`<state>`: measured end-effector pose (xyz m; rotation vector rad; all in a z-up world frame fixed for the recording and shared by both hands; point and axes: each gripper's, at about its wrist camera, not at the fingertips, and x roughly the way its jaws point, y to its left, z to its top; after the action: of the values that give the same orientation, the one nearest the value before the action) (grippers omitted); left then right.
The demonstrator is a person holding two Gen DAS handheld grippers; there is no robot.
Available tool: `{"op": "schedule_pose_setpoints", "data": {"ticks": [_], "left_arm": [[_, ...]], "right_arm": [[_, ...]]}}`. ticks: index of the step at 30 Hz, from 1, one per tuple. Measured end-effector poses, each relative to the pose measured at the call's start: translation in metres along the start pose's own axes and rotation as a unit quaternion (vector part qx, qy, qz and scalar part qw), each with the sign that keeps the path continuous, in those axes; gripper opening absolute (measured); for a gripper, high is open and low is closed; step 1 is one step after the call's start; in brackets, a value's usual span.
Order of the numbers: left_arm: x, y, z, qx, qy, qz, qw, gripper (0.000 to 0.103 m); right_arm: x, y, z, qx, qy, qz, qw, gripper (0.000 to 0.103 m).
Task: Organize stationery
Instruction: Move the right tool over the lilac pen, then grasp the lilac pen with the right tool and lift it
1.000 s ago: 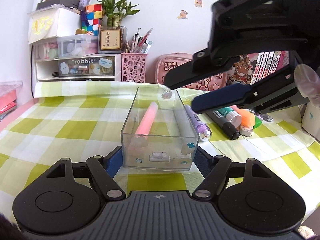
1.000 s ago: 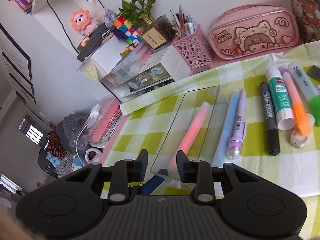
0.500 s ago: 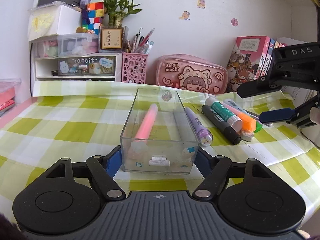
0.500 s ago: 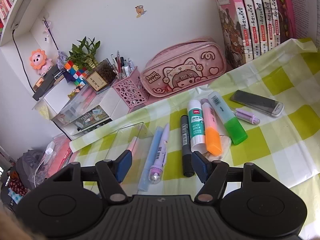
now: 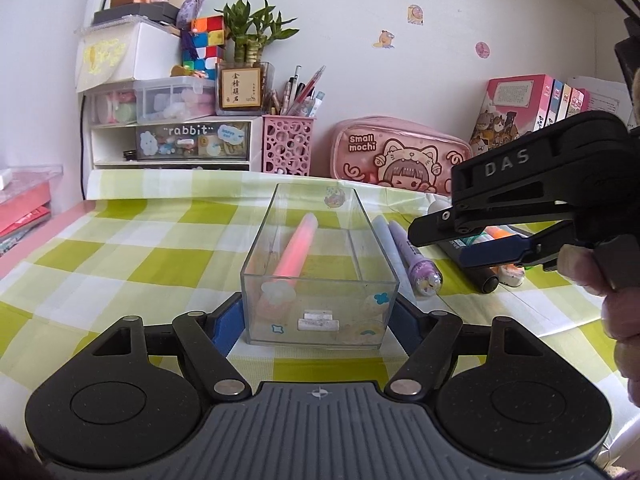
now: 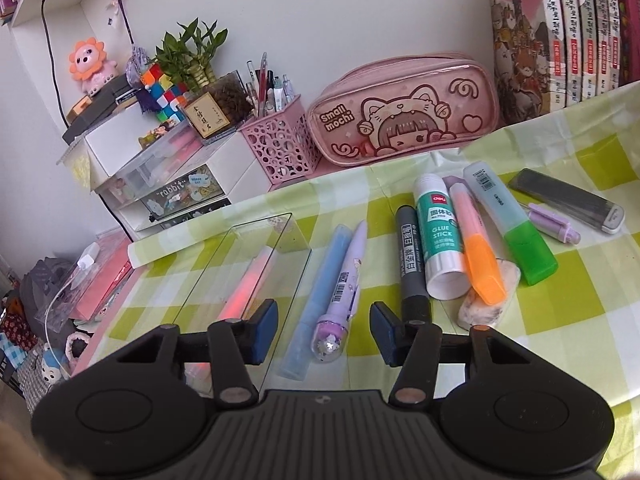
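The clear box [image 5: 320,276] sits on the checked desk [image 5: 120,256] right in front of you, and your left tongs [image 5: 318,322] are clamped on its near end, one blue pad against each side wall. A pink highlighter [image 5: 296,246] lies lengthwise inside it. Just right of the box, a pale blue pen [image 6: 320,296] and a purple pen [image 6: 344,300] lie side by side, touching. Your right tongs [image 6: 324,330] hover over the near ends of those two pens with the jaws closing; both pens lie between the pads but neither pad presses on them. Further right you have a black marker [image 6: 410,260], a glue stick [image 6: 438,236], an orange highlighter [image 6: 476,240] and a green highlighter [image 6: 512,228] bunched together, with an eraser [image 6: 492,296] under the orange tip. A pink pencil case [image 6: 404,116] lies at the far edge by the wall.
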<state>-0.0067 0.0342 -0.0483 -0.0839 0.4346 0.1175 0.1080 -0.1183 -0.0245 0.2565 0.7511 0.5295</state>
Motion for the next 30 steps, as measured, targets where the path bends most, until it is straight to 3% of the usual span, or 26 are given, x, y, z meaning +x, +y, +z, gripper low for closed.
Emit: {"op": "schedule_pose_setpoints", "data": {"ticks": [1,3,4,9,17,24,30], "left_arm": [[0.0,0.0,0.0,0.0,0.0,0.0,1.0,0.073],[0.0,0.0,0.0,0.0,0.0,0.0,1.0,0.073],[0.0,0.0,0.0,0.0,0.0,0.0,1.0,0.073],[0.0,0.001,0.0,-0.004,0.001,-0.003,1.0,0.073],[0.001,0.004,0.002,-0.015,-0.001,-0.019,0.9997,0.074],[0.0,0.002,0.001,-0.005,-0.01,-0.023,0.9997,0.074],[0.004,0.006,0.002,-0.002,-0.007,-0.03,0.9995,0.074]], "right_arm": [[0.004,0.0,-0.001,-0.002,0.002,-0.002,1.0,0.041],[0.011,-0.002,-0.002,-0.001,0.012,-0.001,1.0,0.025],[0.013,-0.004,-0.003,0.002,0.014,0.001,1.0,0.024],[0.008,-0.011,-0.005,0.012,0.017,0.007,1.0,0.023],[-0.02,-0.012,-0.01,0.048,0.085,-0.005,0.995,0.023],[-0.016,-0.006,-0.002,0.028,0.047,-0.003,0.998,0.026],[0.006,-0.004,-0.004,0.015,0.047,-0.016,0.999,0.023]]}}
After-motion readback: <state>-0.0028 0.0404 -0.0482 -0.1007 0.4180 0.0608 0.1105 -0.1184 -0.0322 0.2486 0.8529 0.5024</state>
